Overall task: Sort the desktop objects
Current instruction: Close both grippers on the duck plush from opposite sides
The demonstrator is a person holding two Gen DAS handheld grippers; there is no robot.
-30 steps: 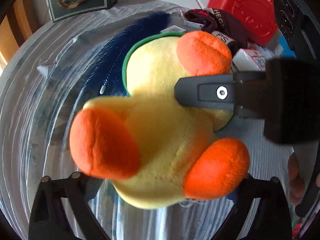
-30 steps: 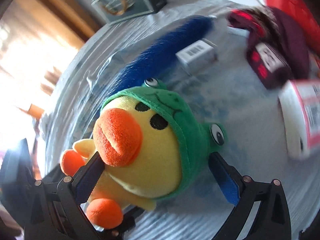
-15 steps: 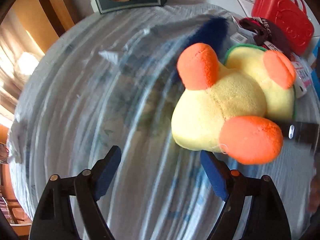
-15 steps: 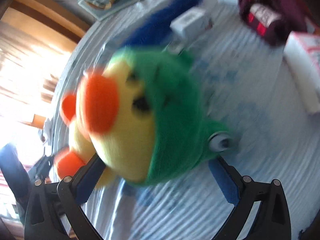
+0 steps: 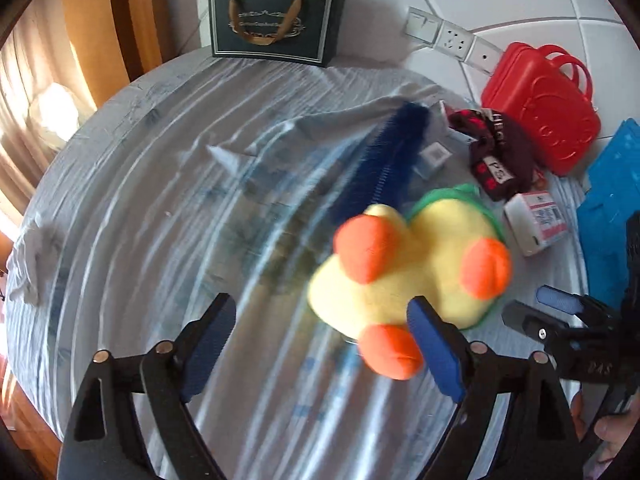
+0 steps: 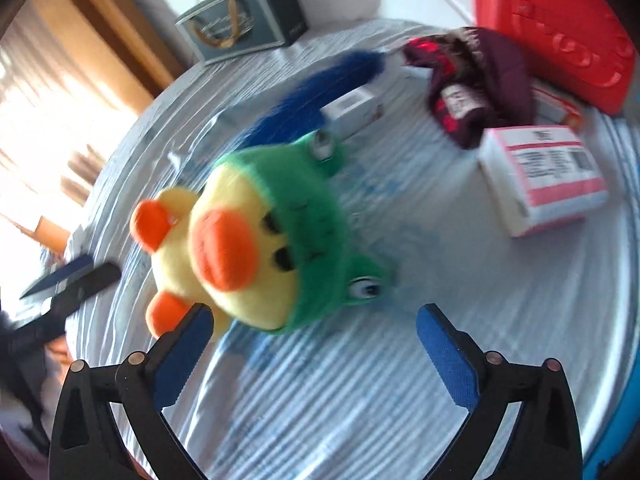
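A yellow duck plush (image 5: 400, 280) with orange beak and feet and a green frog hood (image 6: 312, 216) lies on the striped tablecloth (image 5: 160, 200), blurred by motion. My left gripper (image 5: 322, 336) hangs above the cloth with its jaws opening and only bare cloth between them; its right pad (image 5: 436, 348) overlaps the duck's feet in the picture. My right gripper (image 6: 316, 320) is open, and the duck lies just beyond its left finger (image 6: 188, 340), not between the pads. Each gripper shows in the other's view: the right gripper (image 5: 528, 306), the left gripper (image 6: 76, 276).
Behind the duck lie a blue fluffy brush (image 5: 384, 160), a small white box (image 5: 434, 156), a maroon garment (image 5: 500, 152) and a white-and-pink box (image 5: 536, 224). A red plastic case (image 5: 540, 108), a blue tray (image 5: 612, 200) and a dark gift bag (image 5: 276, 24) stand at the table's edges.
The duck filled the left wrist view between the jaws; now it lies farther off to the right. The right gripper's jaws flanked the duck's head and have drawn back from it.
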